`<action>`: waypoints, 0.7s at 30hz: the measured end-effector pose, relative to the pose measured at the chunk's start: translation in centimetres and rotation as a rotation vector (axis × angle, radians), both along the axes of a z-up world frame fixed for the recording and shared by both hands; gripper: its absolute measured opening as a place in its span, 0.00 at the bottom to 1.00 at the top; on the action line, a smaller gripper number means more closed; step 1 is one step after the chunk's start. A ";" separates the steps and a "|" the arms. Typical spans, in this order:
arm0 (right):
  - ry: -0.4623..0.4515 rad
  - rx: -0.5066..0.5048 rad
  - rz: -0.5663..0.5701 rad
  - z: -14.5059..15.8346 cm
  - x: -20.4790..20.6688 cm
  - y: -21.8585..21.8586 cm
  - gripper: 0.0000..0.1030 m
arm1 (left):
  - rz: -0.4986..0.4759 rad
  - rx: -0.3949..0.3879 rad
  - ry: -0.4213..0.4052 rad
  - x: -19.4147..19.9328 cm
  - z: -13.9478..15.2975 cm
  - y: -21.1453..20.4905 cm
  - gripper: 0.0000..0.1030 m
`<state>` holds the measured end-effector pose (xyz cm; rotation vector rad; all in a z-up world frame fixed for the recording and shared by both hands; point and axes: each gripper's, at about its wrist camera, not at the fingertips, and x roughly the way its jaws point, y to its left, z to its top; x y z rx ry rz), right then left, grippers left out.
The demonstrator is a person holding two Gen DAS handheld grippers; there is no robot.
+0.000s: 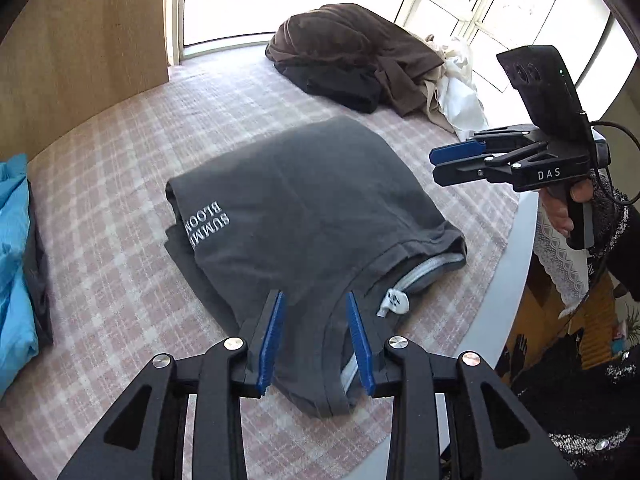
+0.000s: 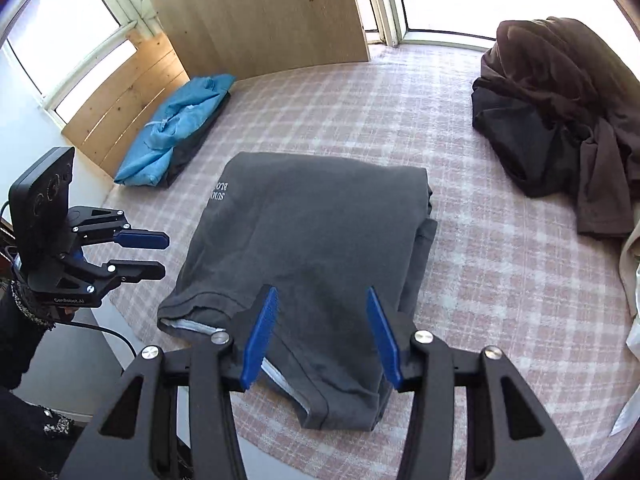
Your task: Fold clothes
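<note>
The folded dark grey T-shirt (image 2: 312, 248) is lying flat on the checked surface (image 2: 480, 264). Both claws are angling steeply down over its near edge. The left claw (image 1: 316, 340) is standing apart, gripping nothing, above the collar end. The right claw (image 2: 324, 332) is holding its blue pads apart, empty, a hand (image 1: 568, 208) gripping its handle.
</note>
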<state>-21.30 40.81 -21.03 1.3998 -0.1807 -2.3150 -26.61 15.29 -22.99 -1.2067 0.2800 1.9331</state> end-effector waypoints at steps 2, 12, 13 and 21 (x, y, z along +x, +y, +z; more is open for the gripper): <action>-0.032 -0.044 0.027 -1.3 -1.9 -0.4 0.45 | 0.036 -0.002 -0.001 -2.3 -0.9 1.3 0.30; -0.039 0.096 0.127 -1.5 -3.6 3.7 0.45 | 0.102 -0.060 -0.060 -4.1 -2.3 -0.4 0.31; -0.018 0.130 0.106 -1.2 -4.5 4.8 0.45 | 0.118 -0.090 -0.006 -4.9 -1.4 -1.1 0.31; -0.042 0.247 0.196 -4.3 -10.1 6.8 0.45 | 0.020 -0.247 0.058 -12.8 -2.8 -2.1 0.31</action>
